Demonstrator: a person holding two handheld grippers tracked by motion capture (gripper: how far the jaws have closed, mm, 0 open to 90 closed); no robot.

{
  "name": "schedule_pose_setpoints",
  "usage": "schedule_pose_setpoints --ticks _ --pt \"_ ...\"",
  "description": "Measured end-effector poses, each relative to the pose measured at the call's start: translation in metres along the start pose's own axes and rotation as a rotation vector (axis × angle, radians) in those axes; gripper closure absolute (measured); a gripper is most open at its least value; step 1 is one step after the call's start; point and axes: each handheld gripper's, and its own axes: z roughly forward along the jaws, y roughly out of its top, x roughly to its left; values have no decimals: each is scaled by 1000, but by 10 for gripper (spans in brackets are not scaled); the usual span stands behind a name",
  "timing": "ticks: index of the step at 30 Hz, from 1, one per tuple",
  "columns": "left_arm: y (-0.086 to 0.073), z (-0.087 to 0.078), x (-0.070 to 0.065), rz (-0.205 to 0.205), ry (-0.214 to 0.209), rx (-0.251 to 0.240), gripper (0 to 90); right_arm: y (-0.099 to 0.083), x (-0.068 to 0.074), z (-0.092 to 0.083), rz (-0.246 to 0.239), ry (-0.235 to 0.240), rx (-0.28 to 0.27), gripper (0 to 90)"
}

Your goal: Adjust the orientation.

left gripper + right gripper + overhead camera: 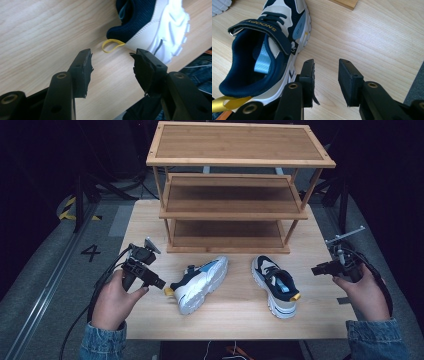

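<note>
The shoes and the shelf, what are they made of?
The shoes look like dark blue woven mesh with smooth cream panels and chunky white soles, probably rubber or foam; the weave shows in the left gripper view. The shelf looks like light matte wood: grain lines run along its boards.

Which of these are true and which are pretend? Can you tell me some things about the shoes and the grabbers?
1. Both shoes sit on the rack. False: they rest on the table in front of it.
2. The left shoe lies tipped on its side. True.
3. The right shoe stands upright. True.
4. The left gripper is squeezing the yellow heel loop. False: it is open, holding nothing.
5. The right gripper is open. True.
</note>
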Motion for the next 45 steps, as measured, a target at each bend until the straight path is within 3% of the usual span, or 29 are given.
schedule_pose_setpoints --ticks 7,12,15,25,33,45 --pt "1 -4 -9 69 6 -17 708 -3 2 1 7 18 4 687" --pt "6 -3 -19 135 -45 -46 895 -7 2 0 9 14 8 687" --pt "9 1 -30 191 -55 -27 898 -8 2 -2 7 13 2 689" --pt "18 20 -54 272 -91 39 896 -4 7 3 -2 21 6 687" --pt "26 37 -62 285 -128 64 894 -4 9 4 -6 25 13 686" --pt "31 48 -67 285 -124 91 892 -6 9 4 0 21 14 681"
